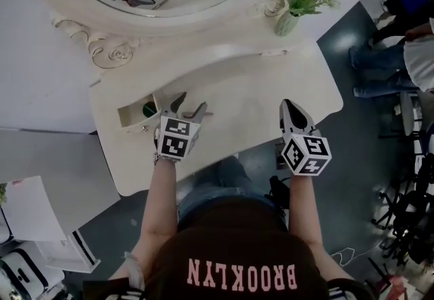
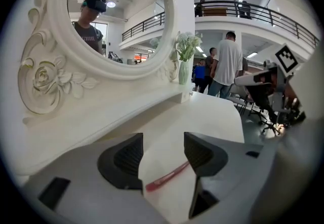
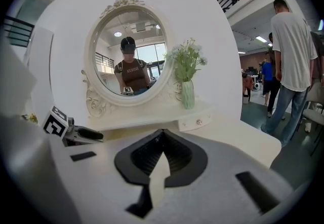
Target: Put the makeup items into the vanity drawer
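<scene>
- Two grippers over the white worktop (image 1: pixel 271 88); the small drawer (image 1: pixel 132 119) stands pulled open.
- Left gripper (image 1: pixel 190 103) is just right of the drawer, with its fingers (image 2: pixel 126 159) apart and holding nothing.
- Pink makeup stick (image 2: pixel 167 176) lies flat on the worktop between those fingers, just right of the drawer.
- Green item (image 1: pixel 149 110) sits inside the drawer.
- Right gripper (image 1: pixel 291 105) is well right of the drawer, its fingers (image 3: pixel 147 154) pressed together and empty.

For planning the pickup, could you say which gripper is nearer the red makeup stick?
Left. The left gripper is at the stick; the right gripper is far to its right.
</scene>
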`<state>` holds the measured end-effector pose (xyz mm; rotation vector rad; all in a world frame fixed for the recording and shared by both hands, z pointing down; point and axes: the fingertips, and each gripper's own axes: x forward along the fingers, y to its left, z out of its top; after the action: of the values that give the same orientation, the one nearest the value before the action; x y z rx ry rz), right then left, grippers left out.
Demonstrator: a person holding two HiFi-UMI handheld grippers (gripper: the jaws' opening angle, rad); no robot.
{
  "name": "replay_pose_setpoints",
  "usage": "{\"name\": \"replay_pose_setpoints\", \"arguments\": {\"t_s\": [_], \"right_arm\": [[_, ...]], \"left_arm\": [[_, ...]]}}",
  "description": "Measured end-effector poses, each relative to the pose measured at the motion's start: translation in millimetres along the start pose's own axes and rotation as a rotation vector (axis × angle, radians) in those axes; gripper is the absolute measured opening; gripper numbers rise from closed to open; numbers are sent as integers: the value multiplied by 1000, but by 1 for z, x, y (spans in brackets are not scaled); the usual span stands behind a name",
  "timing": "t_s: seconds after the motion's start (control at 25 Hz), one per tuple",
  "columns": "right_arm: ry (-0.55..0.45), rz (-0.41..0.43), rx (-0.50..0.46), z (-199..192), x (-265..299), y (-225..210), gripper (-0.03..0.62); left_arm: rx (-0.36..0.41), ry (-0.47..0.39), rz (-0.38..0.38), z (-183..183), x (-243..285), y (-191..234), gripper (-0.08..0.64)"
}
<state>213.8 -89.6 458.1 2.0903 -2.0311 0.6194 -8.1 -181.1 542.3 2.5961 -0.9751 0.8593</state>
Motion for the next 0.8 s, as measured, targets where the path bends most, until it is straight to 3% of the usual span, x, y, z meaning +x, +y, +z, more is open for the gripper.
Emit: {"name": "replay_pose_setpoints", "arguments": {"t_s": [0.28,0.52,0.72,0.8], "right_arm": [[49,-14,13,-20,1,-13,-9],[74,-33,32,-27,2,-25,-9],[83,-36,35,-31,4,-29,-9],[82,-30,30,-31,6,-26,-9]], "left_arm": [[-19,163,-35,-44,23,-12,244],[35,282,-52,-73,37,-18,244],[7,281,-65,-76,40,-17,242],[18,287,-58,-77,40,-15,205]]}}
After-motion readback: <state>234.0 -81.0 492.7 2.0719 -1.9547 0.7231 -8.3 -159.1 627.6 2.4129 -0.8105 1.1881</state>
